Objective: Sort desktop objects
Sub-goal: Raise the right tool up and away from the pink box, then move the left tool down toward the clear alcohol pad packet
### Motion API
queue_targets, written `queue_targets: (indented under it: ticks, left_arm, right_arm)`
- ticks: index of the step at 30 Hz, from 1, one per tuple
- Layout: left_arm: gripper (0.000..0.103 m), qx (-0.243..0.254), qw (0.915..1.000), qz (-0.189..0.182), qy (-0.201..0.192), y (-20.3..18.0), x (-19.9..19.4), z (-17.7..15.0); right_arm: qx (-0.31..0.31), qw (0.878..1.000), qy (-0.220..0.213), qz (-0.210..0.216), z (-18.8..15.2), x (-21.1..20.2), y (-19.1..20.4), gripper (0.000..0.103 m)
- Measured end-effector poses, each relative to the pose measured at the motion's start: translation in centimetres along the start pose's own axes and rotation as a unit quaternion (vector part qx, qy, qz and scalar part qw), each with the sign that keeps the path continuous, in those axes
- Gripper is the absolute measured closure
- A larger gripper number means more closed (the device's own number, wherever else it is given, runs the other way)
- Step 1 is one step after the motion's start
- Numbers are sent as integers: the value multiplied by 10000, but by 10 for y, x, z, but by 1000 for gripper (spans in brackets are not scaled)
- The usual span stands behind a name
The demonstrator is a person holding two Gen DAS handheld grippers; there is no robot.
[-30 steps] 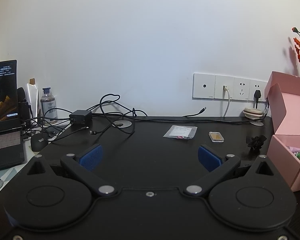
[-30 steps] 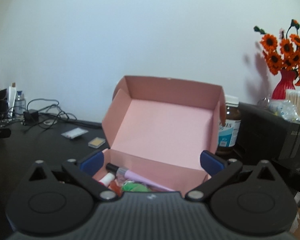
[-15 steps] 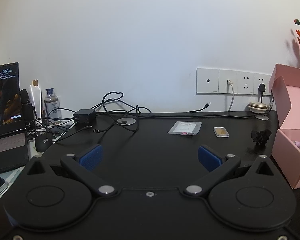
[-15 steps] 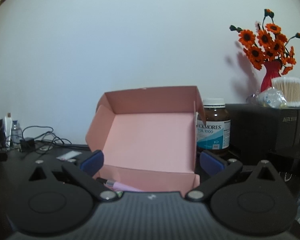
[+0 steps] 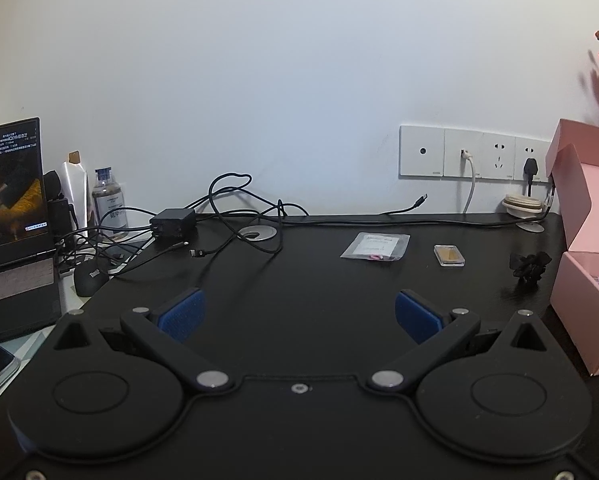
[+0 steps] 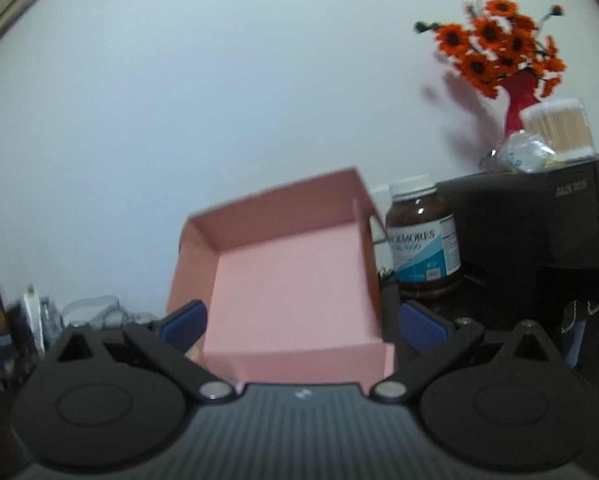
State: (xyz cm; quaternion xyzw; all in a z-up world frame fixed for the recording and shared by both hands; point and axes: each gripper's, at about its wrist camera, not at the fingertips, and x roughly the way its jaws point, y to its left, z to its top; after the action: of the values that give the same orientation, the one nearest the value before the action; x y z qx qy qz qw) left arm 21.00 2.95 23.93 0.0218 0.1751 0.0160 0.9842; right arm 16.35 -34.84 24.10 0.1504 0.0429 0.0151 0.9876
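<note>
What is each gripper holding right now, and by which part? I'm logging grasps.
Nothing is held. The left gripper is open above the desk, and the right gripper is open before the pink box.

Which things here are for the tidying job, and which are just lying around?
For the job:
pink box
clear packet
gold case
black clip
left claw, open
right claw, open

Just lying about:
cables
laptop
mouse
pill jar
flowers

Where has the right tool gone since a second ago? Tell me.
Yes. The right tool has tilted up and swung right: the pink box sits lower and further left.
</note>
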Motion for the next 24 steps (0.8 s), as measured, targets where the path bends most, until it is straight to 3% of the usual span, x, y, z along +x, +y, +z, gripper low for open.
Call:
queue_targets:
  ticks: [2, 4, 9, 12, 14, 17, 24]
  left_arm:
    - [0, 21, 10000, 24, 36, -1, 1, 0]
    - [0, 46, 10000, 44, 69, -2, 2, 0]
    - [0, 154, 9998, 90, 119, -5, 3, 1]
    - [0, 227, 9996, 152, 111, -7, 3, 1]
    - [0, 250, 9995, 188, 106, -7, 3, 1]
    - [0, 290, 9993, 250, 12, -8, 0, 1]
    - [0, 530, 9974, 460, -173, -18, -6, 1]
  right_arm:
    - [330, 9992, -209, 98, 2, -5, -4, 1]
    - [428, 9988, -147, 158, 7, -6, -4, 1]
    - [-503, 9986, -173, 55, 13, -8, 17, 1]
    - [-1019, 9943, -66, -292, 10, -10, 34, 1]
    - [-1194, 9913, 61, -544, 8, -8, 42, 1]
    - [-1258, 9902, 143, -587, 5, -9, 44, 1]
    - [-706, 9903, 1161, -282, 9, 18, 29, 1]
